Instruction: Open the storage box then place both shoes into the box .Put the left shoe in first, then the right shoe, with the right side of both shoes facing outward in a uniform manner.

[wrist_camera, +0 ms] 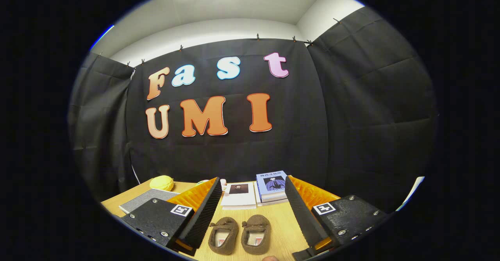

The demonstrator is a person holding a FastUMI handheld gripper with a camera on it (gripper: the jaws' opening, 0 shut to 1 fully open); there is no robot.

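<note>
1. We see the claw [250,214] released, its two fingers spread wide apart above the tabletop [281,222], gripping nothing.
2. Between the fingers, on the near part of the wooden tabletop, we find a pair of brown slippers side by side, toes pointing away: the left slipper [223,235] and the right slipper [256,233], almost touching each other.
3. Beyond the slippers, toward the black cloth wall, we note a white book [239,194] lying flat and, just right of it, a small stack of books with a blue cover [271,186] on top.
4. Far left of the left finger, a yellow round object [161,183] sits near a grey notebook [150,198].
5. We cannot make out a storage box.
</note>
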